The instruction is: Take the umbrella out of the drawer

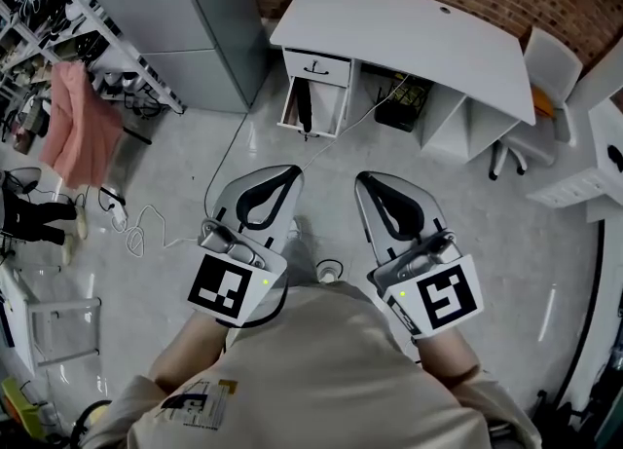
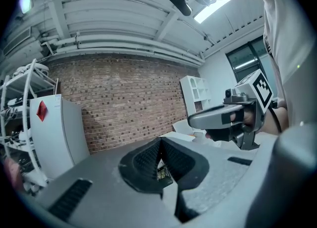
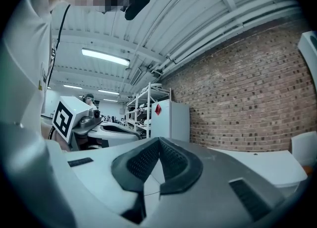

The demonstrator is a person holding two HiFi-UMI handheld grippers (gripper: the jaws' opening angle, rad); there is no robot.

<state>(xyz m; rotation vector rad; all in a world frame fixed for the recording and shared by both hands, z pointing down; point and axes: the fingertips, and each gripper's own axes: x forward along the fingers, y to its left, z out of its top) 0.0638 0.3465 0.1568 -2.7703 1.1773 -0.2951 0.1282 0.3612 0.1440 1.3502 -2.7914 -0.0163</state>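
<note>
In the head view a white drawer unit (image 1: 316, 82) stands under the desk. Its lower drawer (image 1: 292, 116) is pulled open, and a dark, long umbrella (image 1: 304, 106) lies inside. My left gripper (image 1: 289, 176) and right gripper (image 1: 365, 182) are side by side over the floor, well short of the drawer and pointing toward it. Both are shut with nothing between the jaws. The left gripper view shows its own closed jaw tips (image 2: 159, 140), with the right gripper (image 2: 218, 118) beside them. The right gripper view shows shut tips (image 3: 158, 142) and the left gripper (image 3: 99, 125).
A curved white desk (image 1: 409, 28) stands against the brick wall, with a black basket (image 1: 404, 101) underneath and a white chair (image 1: 545, 72) at its right. A grey cabinet (image 1: 209, 18), a shelving rack (image 1: 58, 9) and pink cloth (image 1: 78, 121) are at the left. A white cable (image 1: 146, 228) lies on the floor.
</note>
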